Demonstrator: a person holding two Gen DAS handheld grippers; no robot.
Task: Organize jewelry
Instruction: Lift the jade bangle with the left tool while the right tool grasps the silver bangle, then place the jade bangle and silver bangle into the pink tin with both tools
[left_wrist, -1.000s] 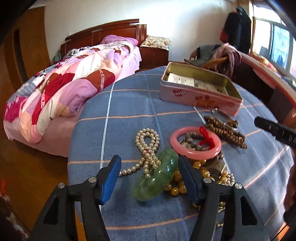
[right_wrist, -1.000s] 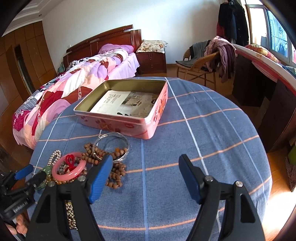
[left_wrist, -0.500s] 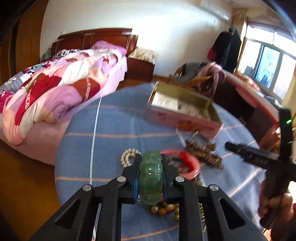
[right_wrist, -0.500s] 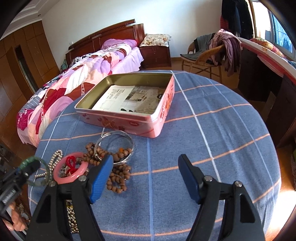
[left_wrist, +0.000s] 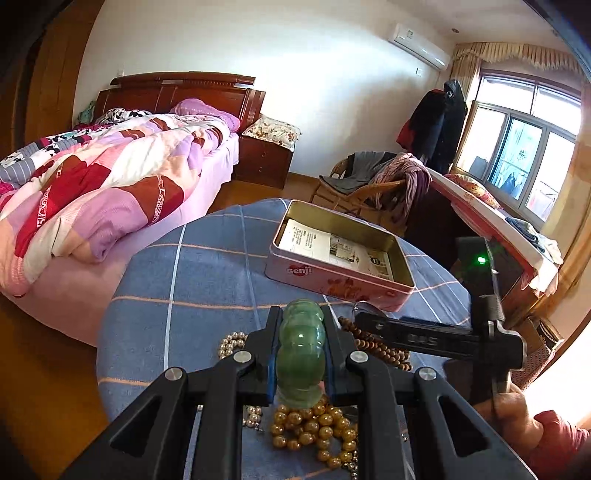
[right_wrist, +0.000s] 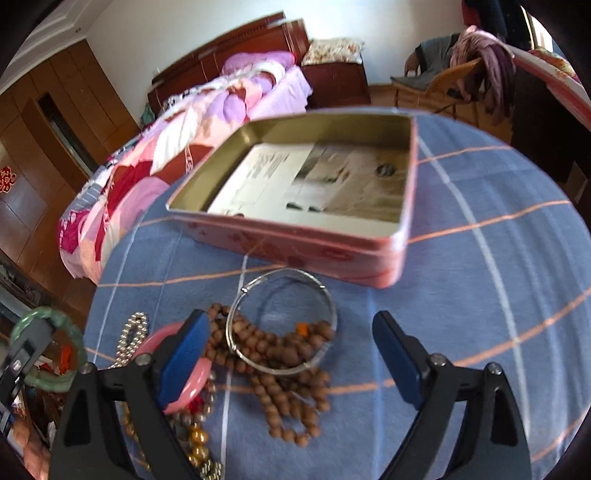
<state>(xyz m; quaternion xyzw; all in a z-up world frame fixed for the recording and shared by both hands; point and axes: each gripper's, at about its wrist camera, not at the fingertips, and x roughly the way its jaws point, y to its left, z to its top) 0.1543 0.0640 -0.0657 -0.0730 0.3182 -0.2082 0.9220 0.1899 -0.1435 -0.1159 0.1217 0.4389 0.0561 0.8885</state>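
My left gripper (left_wrist: 301, 347) is shut on a green jade bangle (left_wrist: 301, 350) and holds it above the jewelry pile. The bangle also shows at the left edge of the right wrist view (right_wrist: 48, 347). An open pink tin box (left_wrist: 343, 280) lined with printed paper stands further back on the table; it also shows in the right wrist view (right_wrist: 306, 243). My right gripper (right_wrist: 288, 350) is open and empty, low over a silver bangle (right_wrist: 282, 321) and brown wooden beads (right_wrist: 284, 373). A pink bangle (right_wrist: 184, 369) lies under its left finger. White pearls (left_wrist: 231, 341) and gold beads (left_wrist: 314, 428) lie on the cloth.
The round table has a blue checked cloth (right_wrist: 498, 258). A bed with a patchwork quilt (left_wrist: 92, 192) stands to the left. A chair draped with clothes (left_wrist: 376, 181) stands behind the table. The right gripper's body (left_wrist: 436, 338) crosses the left wrist view at the right.
My left gripper closed on the green bangle and lifted it off the table. My right gripper moved forward and down toward the silver bangle and wooden beads.
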